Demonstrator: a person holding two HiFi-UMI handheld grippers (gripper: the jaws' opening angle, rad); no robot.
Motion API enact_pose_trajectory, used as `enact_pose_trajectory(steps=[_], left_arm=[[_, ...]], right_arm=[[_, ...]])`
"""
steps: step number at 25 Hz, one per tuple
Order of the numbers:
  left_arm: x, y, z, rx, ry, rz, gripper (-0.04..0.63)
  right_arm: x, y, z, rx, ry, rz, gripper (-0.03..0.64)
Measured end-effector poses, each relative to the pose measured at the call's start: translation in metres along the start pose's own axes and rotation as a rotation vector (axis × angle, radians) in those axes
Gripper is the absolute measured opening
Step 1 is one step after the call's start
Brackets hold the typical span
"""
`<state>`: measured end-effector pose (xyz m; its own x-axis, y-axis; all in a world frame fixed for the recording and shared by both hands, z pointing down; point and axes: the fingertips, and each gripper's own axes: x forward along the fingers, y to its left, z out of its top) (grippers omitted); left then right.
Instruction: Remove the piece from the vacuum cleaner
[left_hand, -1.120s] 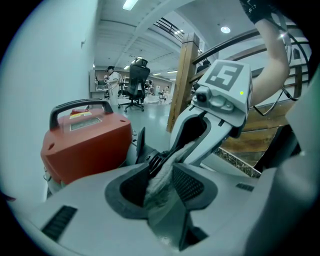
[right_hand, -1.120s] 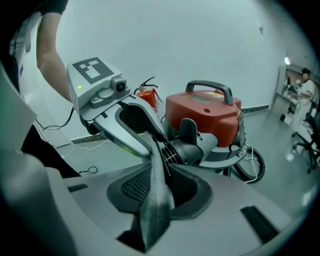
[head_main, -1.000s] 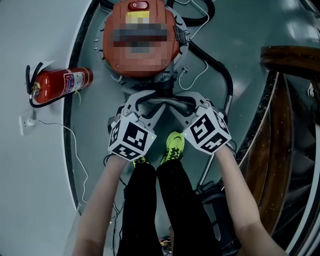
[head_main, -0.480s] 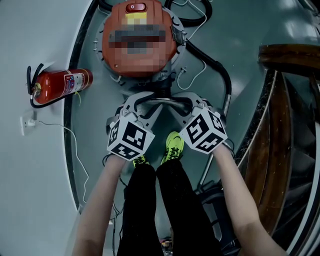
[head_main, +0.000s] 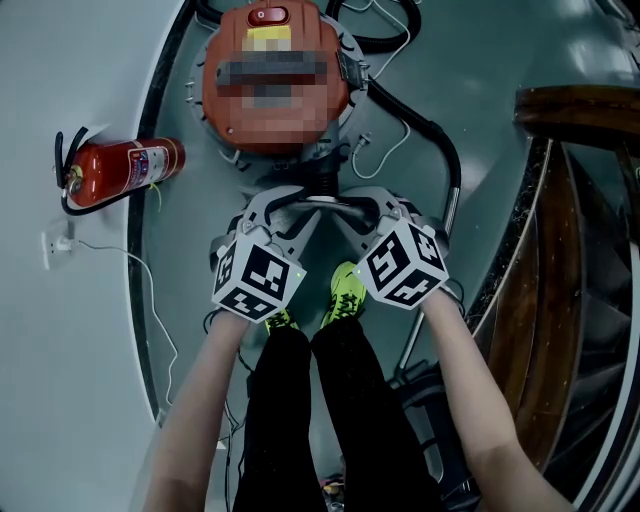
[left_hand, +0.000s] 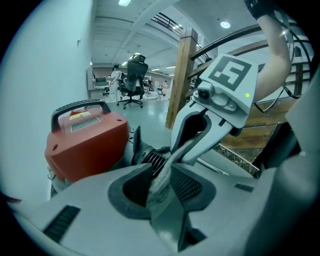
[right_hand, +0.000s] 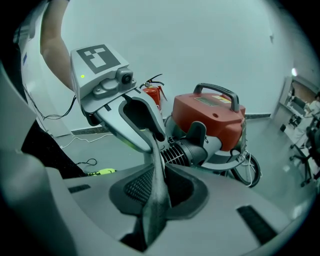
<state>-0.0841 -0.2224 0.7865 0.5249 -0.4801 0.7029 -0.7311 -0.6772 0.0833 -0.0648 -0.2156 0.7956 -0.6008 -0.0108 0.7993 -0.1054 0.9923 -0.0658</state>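
Head view, twelve o'clock: red vacuum cleaner (head_main: 275, 75) on the floor, with a ribbed black cuff (head_main: 327, 182) on its six o'clock side. Just below that cuff, near dead centre: the piece (head_main: 322, 203), a pale grey curved bar, seemingly joined to the cuff and bridging the two grippers. Taken at its nine o'clock end by the left gripper (head_main: 272, 210) and at its three o'clock end by the right gripper (head_main: 372, 208).

Left gripper view: jaws about half closed, having just been closing, pressed on a thicker grey stretch of the piece. Right gripper view: jaws nearly together, likewise just closing, pinching a thin, edge-on stretch of it.

Judged to handle as a stiff, light part: hard and smooth by its look, so liable to slip under a pull. Probably kept in the cuff by friction or a catch, hidden from every view. Best held out at both ends, well clear of the cuff, for an even pull toward six o'clock, perhaps with a slight twist. Worth expecting the canister to drag along, standing free on the floor. Worth minding the black hose (head_main: 432, 135) looping past at two o'clock
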Motion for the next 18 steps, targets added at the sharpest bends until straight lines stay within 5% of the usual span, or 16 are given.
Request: enact_pose_trajectory(steps=[18], left_arm=[[-0.007, -0.021, -0.005, 0.011, 0.018, -0.003, 0.123]], right_arm=[[-0.008, 0.02, -0.008, -0.015, -0.009, 0.007, 0.06]])
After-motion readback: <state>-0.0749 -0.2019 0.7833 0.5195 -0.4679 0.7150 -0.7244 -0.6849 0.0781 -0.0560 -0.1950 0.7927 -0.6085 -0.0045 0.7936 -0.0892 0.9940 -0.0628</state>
